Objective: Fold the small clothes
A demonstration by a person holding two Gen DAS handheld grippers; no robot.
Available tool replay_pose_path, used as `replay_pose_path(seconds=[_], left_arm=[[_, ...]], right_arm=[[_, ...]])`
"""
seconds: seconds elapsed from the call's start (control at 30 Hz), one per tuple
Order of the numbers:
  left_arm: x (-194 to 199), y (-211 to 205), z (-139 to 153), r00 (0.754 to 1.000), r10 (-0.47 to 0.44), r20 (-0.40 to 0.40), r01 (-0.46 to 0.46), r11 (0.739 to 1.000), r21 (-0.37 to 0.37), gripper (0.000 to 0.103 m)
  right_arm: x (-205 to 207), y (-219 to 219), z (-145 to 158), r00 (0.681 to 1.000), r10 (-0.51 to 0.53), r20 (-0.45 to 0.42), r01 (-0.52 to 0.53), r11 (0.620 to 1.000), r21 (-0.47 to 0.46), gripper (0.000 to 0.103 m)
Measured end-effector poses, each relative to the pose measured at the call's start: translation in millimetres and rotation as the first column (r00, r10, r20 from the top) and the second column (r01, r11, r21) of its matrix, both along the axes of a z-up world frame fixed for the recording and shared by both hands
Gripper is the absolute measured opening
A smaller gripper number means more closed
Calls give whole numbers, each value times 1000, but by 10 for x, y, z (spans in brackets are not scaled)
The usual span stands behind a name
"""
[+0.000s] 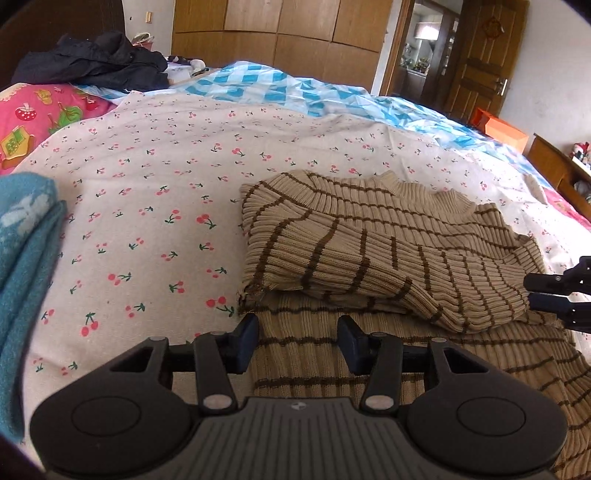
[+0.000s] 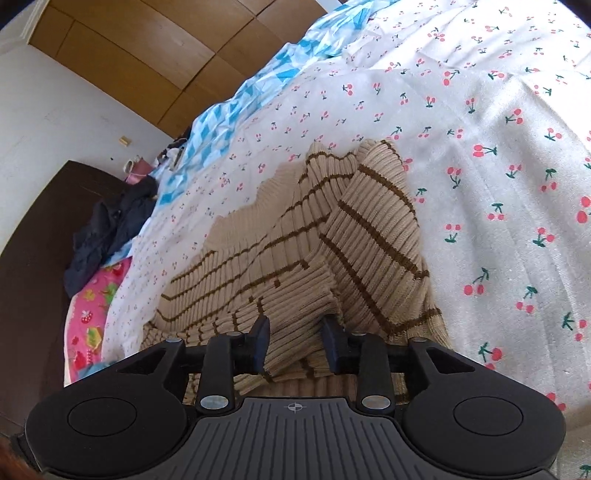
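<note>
A beige ribbed sweater with brown stripes [image 1: 369,254] lies on the cherry-print sheet [image 1: 147,192], its sleeves folded across the body. My left gripper [image 1: 298,343] is open and empty, low over the sweater's near hem. My right gripper [image 2: 293,341] is open with its fingers either side of a folded sleeve edge of the sweater [image 2: 303,251], not closed on it. The right gripper's fingertips also show at the right edge of the left wrist view [image 1: 546,291].
A folded blue towel [image 1: 22,266] lies at the left. A pink printed pillow [image 1: 40,114] and dark clothes [image 1: 99,62] lie at the bed's head. A blue checked quilt [image 1: 280,88] lies behind. Wooden wardrobe [image 1: 280,29] and door [image 1: 484,62] stand beyond.
</note>
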State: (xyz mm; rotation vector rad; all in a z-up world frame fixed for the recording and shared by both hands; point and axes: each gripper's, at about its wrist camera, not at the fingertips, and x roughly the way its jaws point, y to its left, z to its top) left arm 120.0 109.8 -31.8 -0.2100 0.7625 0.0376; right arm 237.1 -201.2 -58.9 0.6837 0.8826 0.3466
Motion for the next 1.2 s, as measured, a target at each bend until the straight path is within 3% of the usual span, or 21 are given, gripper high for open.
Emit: replay_pose_path(seconds=[0.03,0.07,0.2,0.4,0.5,0.63,0.73,0.9,0.93,1.0,1.1,1.2], left_arm=[[-6,9,12,1000,6,9,-6,1000,0,51],[-20,13,30,1000,10,25,-10,1000,4,51],[-80,-46,102,996,-14,88,10,999,48,51],[-40,-251,112,992,-77,95,58,981,186,52],[-39,-447,145,982,-137,129,89,943,320,54],[19,-640,122,974,-181,133,112,904,412,57],[142,-735,12,977,-177,119,92,853,514,57],[298,-476,3,994,-5,108,-54,839,542,58],[289,-385,1,994,27,109,-82,841,535,63],[274,-266,1,993,70,91,-106,857,505,64],[235,-208,-34,992,110,54,-122,858,500,64],[185,-232,-49,996,89,25,-91,889,449,64]], right_arm=[[12,11,39,1000,4,8,-4,1000,17,8],[15,17,95,1000,6,26,-6,999,31,7],[51,37,414,993,8,115,-16,998,64,5],[144,70,782,983,16,184,-40,991,128,4],[187,196,961,975,51,218,-80,988,130,4],[208,336,1209,958,85,274,-131,979,155,4],[197,376,1384,945,94,313,-151,975,163,4],[112,305,1510,932,86,352,-151,975,162,4],[105,288,1483,934,83,346,-146,976,160,4],[79,234,1373,943,68,325,-123,981,153,0],[58,104,1101,966,34,258,-74,987,144,1],[54,13,773,984,10,176,-29,994,103,1]])
